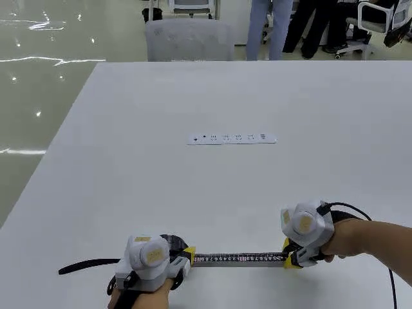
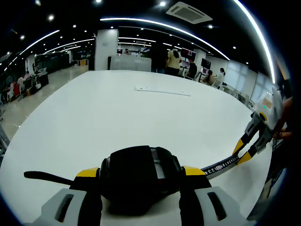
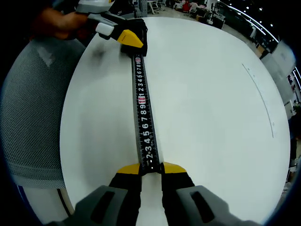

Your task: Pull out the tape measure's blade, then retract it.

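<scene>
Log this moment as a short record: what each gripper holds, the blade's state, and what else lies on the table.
left gripper: shut on the round black tape measure case
right gripper: shut on the tip of the dark numbered blade
blade state: pulled out, straight between the grippers
strap: thin black strap lying beside the case on the white table
also on table: flat white marked strip, farther off

Hidden and unreadable
The left gripper covers most of the case; the blade tip is buried in the right gripper; marks on the far strip are too small to read.
</scene>
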Action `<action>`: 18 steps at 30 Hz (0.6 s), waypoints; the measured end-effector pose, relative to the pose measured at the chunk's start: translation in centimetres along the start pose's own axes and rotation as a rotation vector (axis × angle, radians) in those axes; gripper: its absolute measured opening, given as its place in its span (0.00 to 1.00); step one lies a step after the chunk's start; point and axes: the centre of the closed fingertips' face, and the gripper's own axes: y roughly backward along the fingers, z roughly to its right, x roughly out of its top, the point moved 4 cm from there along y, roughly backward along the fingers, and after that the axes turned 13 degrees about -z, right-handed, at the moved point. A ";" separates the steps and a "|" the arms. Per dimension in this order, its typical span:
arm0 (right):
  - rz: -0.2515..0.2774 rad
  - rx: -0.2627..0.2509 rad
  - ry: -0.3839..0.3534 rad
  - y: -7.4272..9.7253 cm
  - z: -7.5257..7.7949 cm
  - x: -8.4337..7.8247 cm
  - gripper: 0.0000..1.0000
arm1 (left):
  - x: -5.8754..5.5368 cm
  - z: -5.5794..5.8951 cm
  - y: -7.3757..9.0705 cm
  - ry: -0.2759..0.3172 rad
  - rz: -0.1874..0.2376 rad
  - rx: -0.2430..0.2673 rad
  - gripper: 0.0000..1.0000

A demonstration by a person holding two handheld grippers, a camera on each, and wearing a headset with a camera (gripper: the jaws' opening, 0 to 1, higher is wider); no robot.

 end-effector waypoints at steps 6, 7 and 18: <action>0.003 0.001 -0.004 0.0 0.0 0.2 0.14 | 0.0 0.0 0.0 -0.002 -0.002 -0.003 0.63; 0.005 0.001 0.001 0.0 0.0 0.2 0.14 | 0.0 0.0 0.0 -0.002 -0.002 -0.004 0.63; 0.008 0.007 -0.012 -0.1 -0.1 0.7 0.14 | 0.0 0.0 0.0 0.001 -0.008 -0.007 0.63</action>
